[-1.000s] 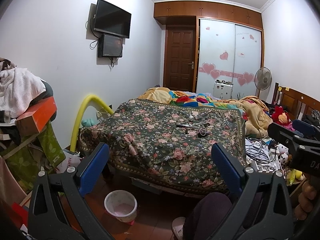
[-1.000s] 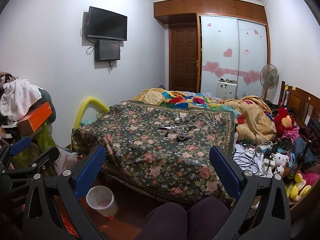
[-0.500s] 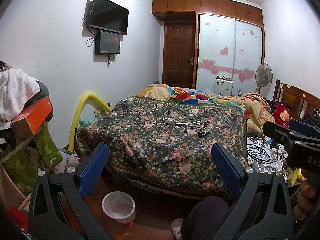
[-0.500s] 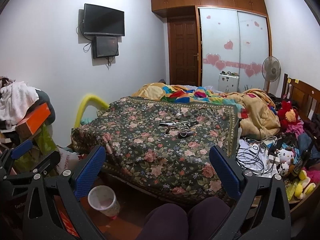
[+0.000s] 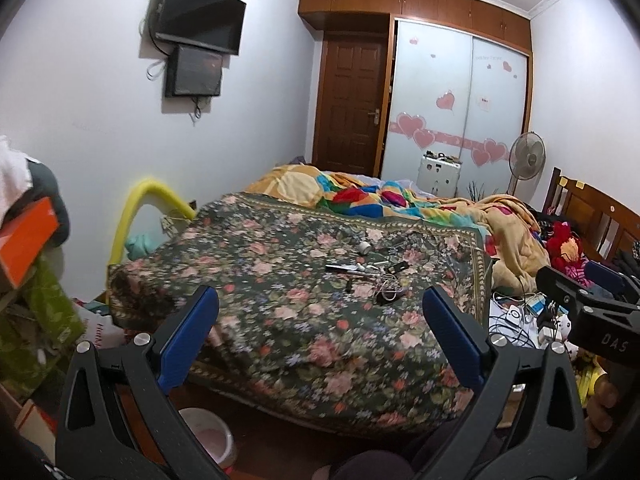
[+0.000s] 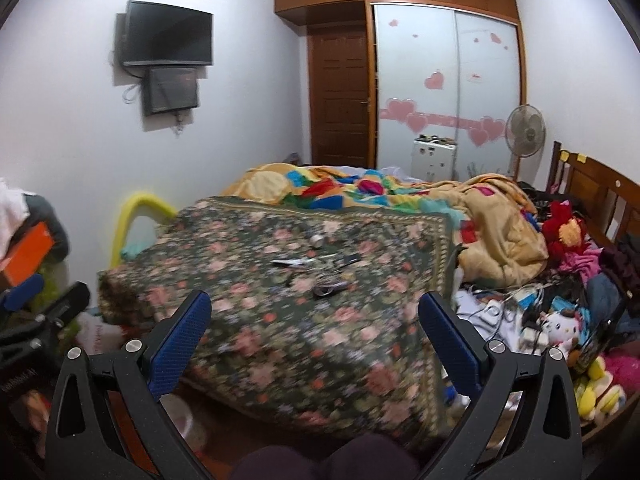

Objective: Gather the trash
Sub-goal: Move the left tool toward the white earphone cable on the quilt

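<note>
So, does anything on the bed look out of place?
Yes. Small loose items and a tangled cord lie scattered on the flowered blanket. Beside it, cables and toys are piled untidily.

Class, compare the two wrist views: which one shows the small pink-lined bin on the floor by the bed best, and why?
The left wrist view. There the bin shows its white rim and pink inside below the left hand-held gripper. In the right wrist view only a blurred sliver of the bin shows behind a blue finger.
</note>
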{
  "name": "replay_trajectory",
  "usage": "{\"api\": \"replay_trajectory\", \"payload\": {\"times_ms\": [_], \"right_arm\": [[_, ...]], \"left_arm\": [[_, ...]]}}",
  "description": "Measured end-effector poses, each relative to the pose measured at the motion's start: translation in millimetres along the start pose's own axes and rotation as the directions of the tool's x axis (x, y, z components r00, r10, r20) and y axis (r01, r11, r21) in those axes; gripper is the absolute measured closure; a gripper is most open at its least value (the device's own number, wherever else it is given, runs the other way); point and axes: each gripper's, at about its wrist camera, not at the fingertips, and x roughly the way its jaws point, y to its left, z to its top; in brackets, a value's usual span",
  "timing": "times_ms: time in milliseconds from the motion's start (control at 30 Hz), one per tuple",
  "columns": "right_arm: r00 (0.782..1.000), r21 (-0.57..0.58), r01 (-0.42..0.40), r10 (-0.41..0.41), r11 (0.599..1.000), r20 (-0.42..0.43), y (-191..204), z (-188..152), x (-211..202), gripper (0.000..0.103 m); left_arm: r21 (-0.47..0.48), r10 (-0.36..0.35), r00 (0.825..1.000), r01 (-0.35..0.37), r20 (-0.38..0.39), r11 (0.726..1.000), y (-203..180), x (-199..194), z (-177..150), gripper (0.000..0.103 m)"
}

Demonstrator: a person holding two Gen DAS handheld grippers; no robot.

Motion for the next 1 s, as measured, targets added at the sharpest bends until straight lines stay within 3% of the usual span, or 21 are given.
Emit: {"api": "replay_trajectory", "payload": {"times_ms": [233,467,633,733,1000], "right_arm": [[0.993,-0.064,0.109,-0.112,0.992,-0.039,-37,10,74,0.0],[0.984,-0.132,0.101,-0.118,0.986,-0.132,-60,8,152,0.0],[0.975,-0.129,0.018,-0.045,0.991,-0.217,-76,7,216,0.0],[0.954,-0.108,-0.024,-0.01,0.994,-0.299,-83,1,262,0.001],[0.914,-0.086,-0.123,0.079,0.989,-0.398,-85,-7,347,0.022]], "left_arm": [[-0.026,-0.006,0.996,0.003,-0.088,1.0,-18,90,7,0.007],[-0.049,-0.019,0.977,0.009,-0.21,0.999,-33,187,-3,0.007],[-0.047,-0.031,0.96,0.019,-0.277,0.999,-41,243,-13,0.007],[-0.055,-0.051,0.947,0.036,-0.317,0.998,-46,275,-22,0.007],[-0.061,-0.073,0.905,0.052,-0.419,0.997,-62,349,-55,0.008]]}}
